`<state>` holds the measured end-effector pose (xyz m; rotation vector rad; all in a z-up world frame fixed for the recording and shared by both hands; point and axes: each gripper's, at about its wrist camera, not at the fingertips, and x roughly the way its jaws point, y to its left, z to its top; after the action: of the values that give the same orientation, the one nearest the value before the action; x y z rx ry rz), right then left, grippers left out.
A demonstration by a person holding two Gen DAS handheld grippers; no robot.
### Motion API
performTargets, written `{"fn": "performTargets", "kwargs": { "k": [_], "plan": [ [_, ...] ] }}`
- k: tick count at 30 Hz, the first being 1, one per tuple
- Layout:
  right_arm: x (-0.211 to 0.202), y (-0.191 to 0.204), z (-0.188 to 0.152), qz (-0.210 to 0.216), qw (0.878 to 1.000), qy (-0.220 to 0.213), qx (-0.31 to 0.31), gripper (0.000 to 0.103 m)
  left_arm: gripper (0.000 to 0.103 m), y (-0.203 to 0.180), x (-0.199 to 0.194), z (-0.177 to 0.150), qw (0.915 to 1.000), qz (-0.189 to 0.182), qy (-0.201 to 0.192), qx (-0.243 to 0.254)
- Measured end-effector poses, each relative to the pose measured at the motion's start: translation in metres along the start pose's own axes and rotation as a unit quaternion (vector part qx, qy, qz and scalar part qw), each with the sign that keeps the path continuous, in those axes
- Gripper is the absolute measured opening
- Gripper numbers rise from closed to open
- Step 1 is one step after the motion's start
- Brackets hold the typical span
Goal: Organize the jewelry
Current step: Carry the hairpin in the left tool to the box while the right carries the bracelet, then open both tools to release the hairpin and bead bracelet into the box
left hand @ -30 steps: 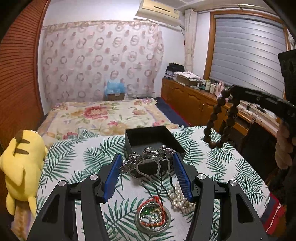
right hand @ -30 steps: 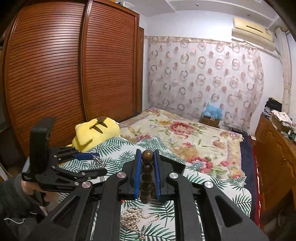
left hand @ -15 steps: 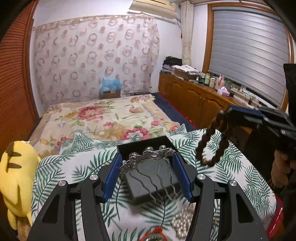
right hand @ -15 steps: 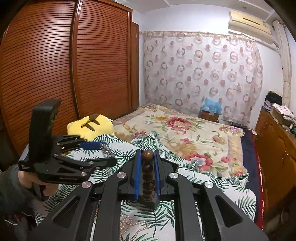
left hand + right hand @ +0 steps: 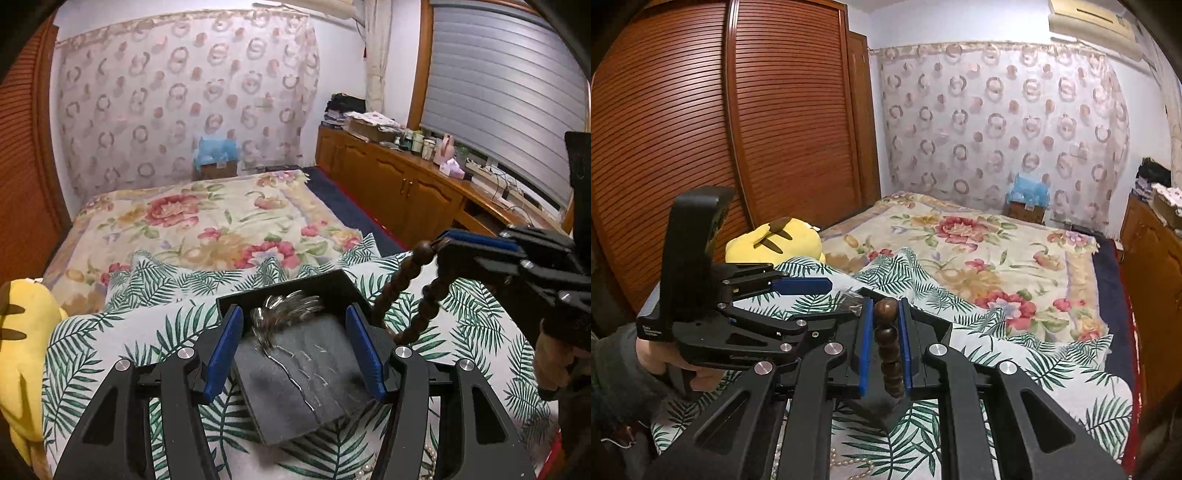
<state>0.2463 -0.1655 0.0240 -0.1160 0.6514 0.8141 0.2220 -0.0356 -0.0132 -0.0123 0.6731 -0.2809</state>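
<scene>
A black jewelry box (image 5: 343,284) with a grey foam pad sits on the palm-leaf cloth. My left gripper (image 5: 293,332) is over the box. The silver hair comb (image 5: 284,312) lies blurred on the pad between its wide-apart blue fingers, which do not touch it. My right gripper (image 5: 884,332) is shut on a dark wooden bead bracelet (image 5: 888,343). In the left wrist view the bracelet (image 5: 417,295) hangs by the box's right side. A pearl strand (image 5: 849,461) lies near the front edge.
A yellow plush toy (image 5: 22,339) lies at the table's left. A floral bed (image 5: 207,221) is behind the table. A wooden wardrobe (image 5: 738,129) stands at the left and a low wooden cabinet (image 5: 406,184) at the right.
My left gripper carried the comb forward over the box; the comb now lies on the pad, free of the fingers. My right gripper brought the bracelet down beside the box.
</scene>
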Motion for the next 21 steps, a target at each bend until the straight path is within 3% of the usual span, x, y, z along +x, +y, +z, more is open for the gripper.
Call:
{"fn": "performTargets", "kwargs": {
  "k": [8,21],
  "plan": [
    [0.01,0.003,0.004,0.01,1.0,0.003,-0.006,0.015,0.056,0.009,-0.004,0.004,0.9999,0.01,-0.008,-0.004],
    [0.043,0.014,-0.001,0.028,0.999,0.035,-0.007,0.015,0.06,0.042,-0.045,-0.019,0.9982,0.044,-0.029,-0.03]
  ]
}}
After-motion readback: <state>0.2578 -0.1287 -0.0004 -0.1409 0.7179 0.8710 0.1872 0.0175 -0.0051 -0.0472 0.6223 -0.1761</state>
